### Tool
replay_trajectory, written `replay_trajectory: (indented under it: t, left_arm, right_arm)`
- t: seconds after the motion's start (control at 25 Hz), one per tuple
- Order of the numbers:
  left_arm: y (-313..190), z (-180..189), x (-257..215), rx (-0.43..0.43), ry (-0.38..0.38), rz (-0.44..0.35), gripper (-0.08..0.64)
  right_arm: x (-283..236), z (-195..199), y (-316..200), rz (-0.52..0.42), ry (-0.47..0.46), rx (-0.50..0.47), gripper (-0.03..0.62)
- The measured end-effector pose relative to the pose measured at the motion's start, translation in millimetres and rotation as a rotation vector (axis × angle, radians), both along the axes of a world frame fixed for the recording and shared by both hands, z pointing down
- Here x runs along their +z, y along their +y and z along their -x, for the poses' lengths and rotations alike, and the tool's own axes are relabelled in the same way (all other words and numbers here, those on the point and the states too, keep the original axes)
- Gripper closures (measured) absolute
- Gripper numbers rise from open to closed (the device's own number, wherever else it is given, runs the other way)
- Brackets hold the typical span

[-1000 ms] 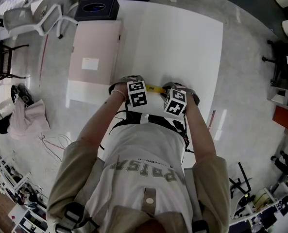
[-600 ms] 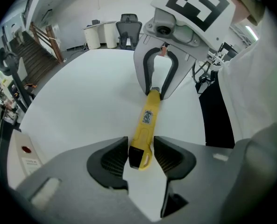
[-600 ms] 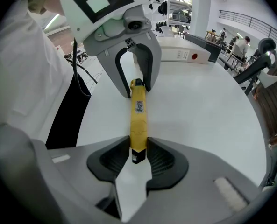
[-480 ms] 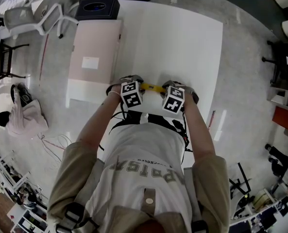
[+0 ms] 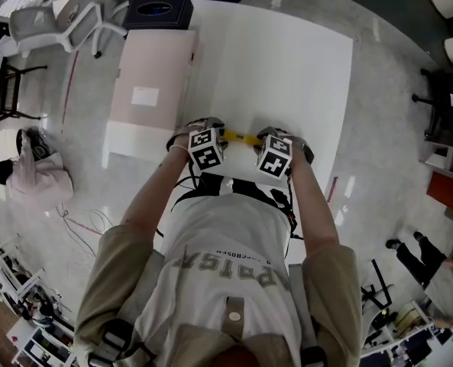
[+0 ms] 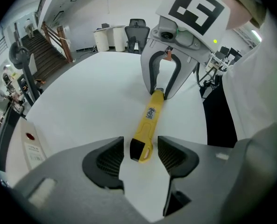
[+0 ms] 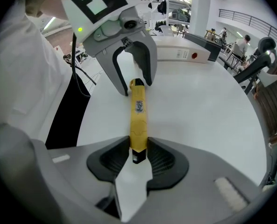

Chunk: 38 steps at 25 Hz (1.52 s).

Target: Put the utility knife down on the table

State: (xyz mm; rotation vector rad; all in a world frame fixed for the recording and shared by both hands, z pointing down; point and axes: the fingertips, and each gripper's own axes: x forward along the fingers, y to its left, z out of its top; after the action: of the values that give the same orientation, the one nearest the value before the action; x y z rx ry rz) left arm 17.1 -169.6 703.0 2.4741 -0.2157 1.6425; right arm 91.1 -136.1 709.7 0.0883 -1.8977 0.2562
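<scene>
Left gripper [image 6: 141, 149]: my jaws have just been opening and are now spread, pads clear of the knife end between them.
Right gripper [image 7: 138, 155]: I pinch the other end.
Utility knife [image 6: 150, 118]: yellow, spans both grippers, low over the table [image 6: 91, 92]; can't tell if it's touching.
Progress: half released; my right grip probably goes next.

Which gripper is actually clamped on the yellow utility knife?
The right gripper: its jaws clamp one end of the utility knife. On the left gripper the jaws have just been opening; the other end lies between them untouched.
</scene>
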Motion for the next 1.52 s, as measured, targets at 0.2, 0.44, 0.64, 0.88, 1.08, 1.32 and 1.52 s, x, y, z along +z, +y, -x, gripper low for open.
replay_trajectory:
  t: [0.2,0.44,0.64,0.88,1.08,1.32,1.52]
  left_arm:
    - [1,8,-1,-0.036,0.01,0.018,0.321]
    - [-5,14,-5,-0.098,0.043,0.022,0.321]
    - [-9,12,-16,-0.134,0.095,0.029,0.321]
    - [-29,10,-61,-0.334,0.31,0.013,0.321]
    - [-62,23,-121,-0.561,0.516,-0.109,0.333]
    - [-87,56,-197,-0.78,0.731,-0.289,0.388]
    - [-92,78,-247,-0.84,0.802,-0.477,0.448]
  right_arm:
    - [-6,0,-1,0.004,-0.054,0.062,0.454]
    - [-9,3,-2,0.001,-0.087,0.118,0.443]
    - [-27,4,-10,-0.022,-0.16,0.221,0.443]
    - [-95,-2,-47,-0.178,-0.424,0.544,0.443]
    - [-173,-27,-83,-0.455,-0.631,0.832,0.443]
    - [-261,-51,-92,-0.733,-0.776,1.047,0.443]
    - [-308,-61,-82,-0.93,-0.781,1.085,0.477]
